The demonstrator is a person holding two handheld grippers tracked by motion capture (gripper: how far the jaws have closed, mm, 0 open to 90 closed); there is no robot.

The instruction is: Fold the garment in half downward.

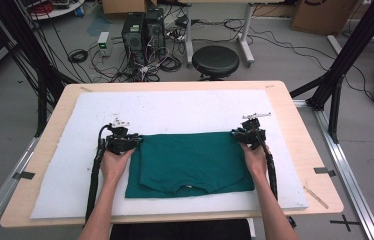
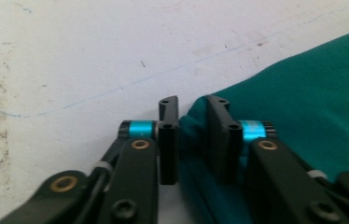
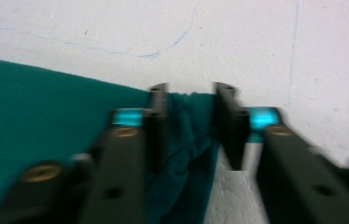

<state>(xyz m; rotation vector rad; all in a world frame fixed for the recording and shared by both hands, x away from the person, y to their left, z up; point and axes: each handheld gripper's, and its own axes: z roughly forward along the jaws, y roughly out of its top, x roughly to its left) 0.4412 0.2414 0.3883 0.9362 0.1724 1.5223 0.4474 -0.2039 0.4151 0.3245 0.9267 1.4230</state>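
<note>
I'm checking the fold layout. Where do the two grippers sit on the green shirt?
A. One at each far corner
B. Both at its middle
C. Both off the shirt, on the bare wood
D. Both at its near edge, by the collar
A: in the high view the left gripper and right gripper sit at the two far corners of the shirt, with its collar on the near side.

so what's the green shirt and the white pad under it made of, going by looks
The shirt looks like soft matte knit fabric, probably cotton jersey: it lies limp and bunches into small folds at its corner. The pad looks like matte white foam or felt board: a faintly grainy surface carrying scuffs and thin blue pen lines. Which of the two, the look leaves open.
</note>
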